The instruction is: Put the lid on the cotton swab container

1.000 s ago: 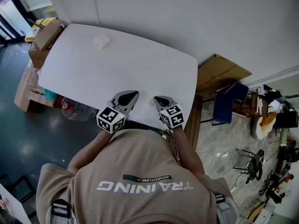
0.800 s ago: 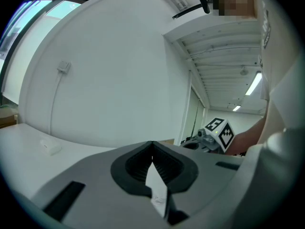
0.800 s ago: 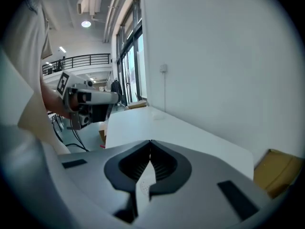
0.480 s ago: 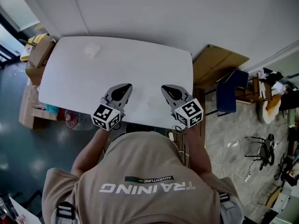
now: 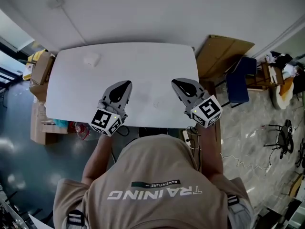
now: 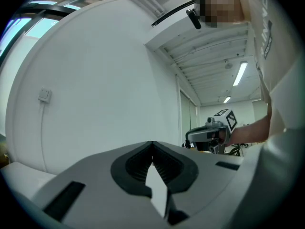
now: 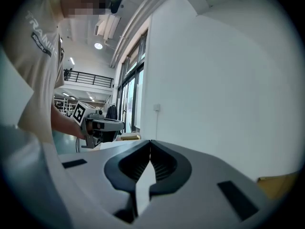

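Observation:
A small white squarish object (image 5: 90, 59) lies near the far left corner of the white table (image 5: 143, 61); it is too small to tell whether it is the container or the lid. My left gripper (image 5: 125, 84) hangs over the table's near left part, jaws shut and empty. My right gripper (image 5: 175, 82) hangs over the near right part, also shut on nothing. Each gripper view looks level across the room, not at the table: the left gripper (image 6: 152, 144) sees the right gripper (image 6: 212, 132), and the right gripper (image 7: 150, 143) sees the left gripper (image 7: 100, 125).
Cardboard boxes (image 5: 38, 68) stand on the floor at the table's left end. A flat cardboard sheet (image 5: 224, 51) and a blue chair (image 5: 237, 86) are to the right. A white wall (image 5: 152, 13) with a socket (image 5: 56, 1) runs behind the table.
Both grippers have spread apart and moved farther over the table, the right one more to the right. The head view has shifted, so the table sits lower in the picture.

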Demonstrator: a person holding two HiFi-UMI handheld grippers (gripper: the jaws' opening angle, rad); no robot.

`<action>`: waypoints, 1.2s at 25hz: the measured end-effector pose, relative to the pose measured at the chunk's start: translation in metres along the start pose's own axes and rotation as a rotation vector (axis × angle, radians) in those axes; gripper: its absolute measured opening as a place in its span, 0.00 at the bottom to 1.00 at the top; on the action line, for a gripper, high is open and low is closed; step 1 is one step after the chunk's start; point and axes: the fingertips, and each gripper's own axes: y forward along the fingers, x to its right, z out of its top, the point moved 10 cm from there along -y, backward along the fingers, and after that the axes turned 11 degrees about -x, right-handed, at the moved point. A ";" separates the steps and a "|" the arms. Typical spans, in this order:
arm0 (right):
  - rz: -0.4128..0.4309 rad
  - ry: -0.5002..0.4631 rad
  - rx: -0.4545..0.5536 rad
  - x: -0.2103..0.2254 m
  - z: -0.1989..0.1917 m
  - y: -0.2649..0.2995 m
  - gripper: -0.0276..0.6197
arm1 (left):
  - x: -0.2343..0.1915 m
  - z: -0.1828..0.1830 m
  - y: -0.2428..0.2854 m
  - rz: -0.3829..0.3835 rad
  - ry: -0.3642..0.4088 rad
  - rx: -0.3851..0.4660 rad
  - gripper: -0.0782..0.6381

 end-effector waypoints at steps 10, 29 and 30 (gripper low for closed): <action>0.014 0.006 0.060 0.003 0.004 -0.008 0.07 | -0.007 0.000 0.004 0.013 -0.019 -0.031 0.13; 0.048 0.000 0.043 0.013 0.001 0.002 0.07 | -0.012 -0.018 0.009 0.031 -0.063 -0.074 0.13; 0.046 0.002 0.043 0.012 0.000 0.002 0.07 | -0.012 -0.018 0.010 0.028 -0.063 -0.074 0.13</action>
